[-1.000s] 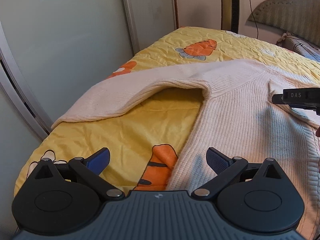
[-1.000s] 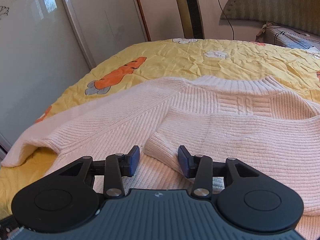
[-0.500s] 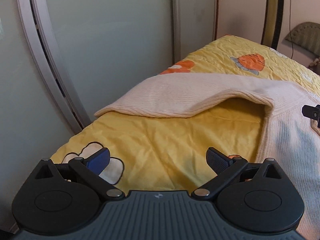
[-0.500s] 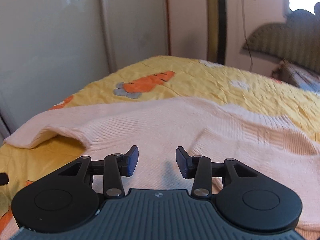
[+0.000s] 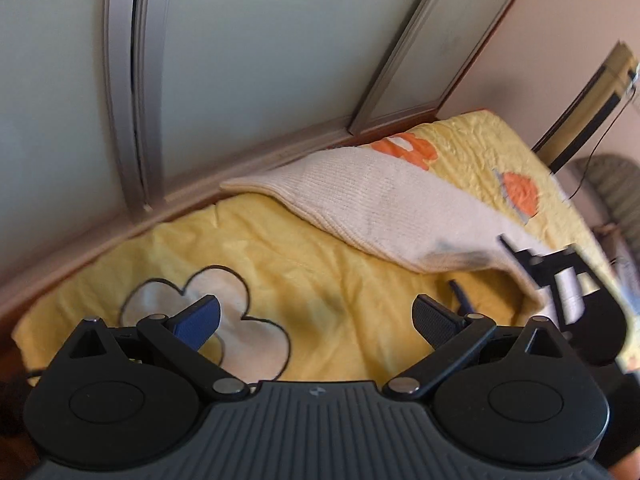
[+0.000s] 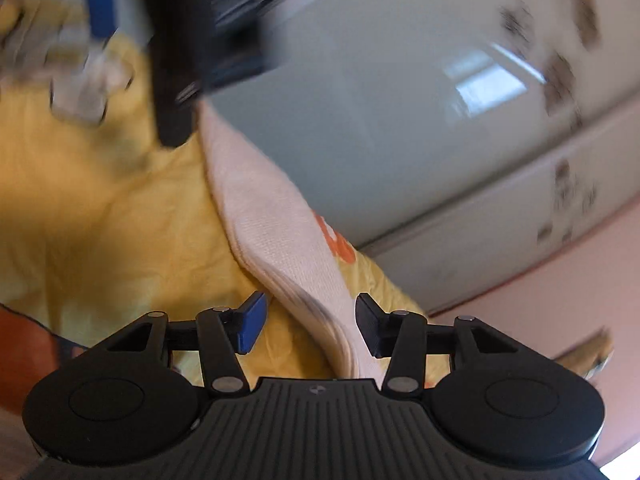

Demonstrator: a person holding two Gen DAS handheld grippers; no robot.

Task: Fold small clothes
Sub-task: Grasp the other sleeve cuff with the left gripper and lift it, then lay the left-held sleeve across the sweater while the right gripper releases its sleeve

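Left gripper [image 5: 316,322] jaws spread wide; right gripper [image 6: 310,326] jaws opening, rolled sideways.

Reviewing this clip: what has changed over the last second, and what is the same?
Both grippers swung from the sweater's body toward its outstretched sleeve by the wardrobe doors. The right gripper has rolled over, and its opening jaws now straddle the sleeve's edge without pressing it. The left gripper stays wide open, now over bare yellow bedspread. The sleeve still lies spread out; nothing is gripped.

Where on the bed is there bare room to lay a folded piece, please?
The yellow quilt lies bare between the cream sleeve, the wardrobe-side edge and the left gripper. It is crowded at the sleeve's base, where the right gripper works.
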